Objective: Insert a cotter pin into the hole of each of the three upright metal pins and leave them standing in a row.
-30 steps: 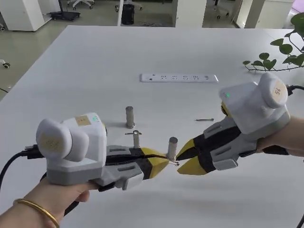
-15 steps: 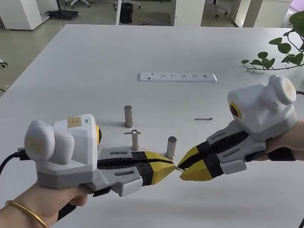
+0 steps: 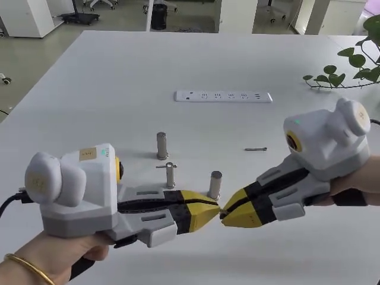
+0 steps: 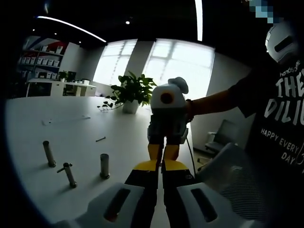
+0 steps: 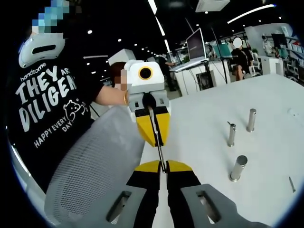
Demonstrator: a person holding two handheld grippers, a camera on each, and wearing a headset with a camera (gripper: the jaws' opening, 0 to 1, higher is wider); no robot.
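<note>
1. now left gripper (image 3: 212, 208) and right gripper (image 3: 225, 212) meet tip to tip, both closed on one cotter pin (image 5: 161, 156), beside the near pin (image 3: 215, 184).
2. free one end, then level it and feed it straight through.

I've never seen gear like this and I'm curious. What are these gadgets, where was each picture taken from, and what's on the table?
There is no robot: a person holds a two-jaw clamp with a camera in each hand. The wide picture comes from a headset camera looking down at the table. The round pictures come from the cameras on the left hand-held gripper and right hand-held gripper, each facing the other. On the table stand three metal pins: the far pin, the middle pin, with a small pin already through its top, and the near pin. A spare cotter pin and a power strip lie farther back. Both grippers are shut, tip to tip, on a cotter pin between them.
</note>
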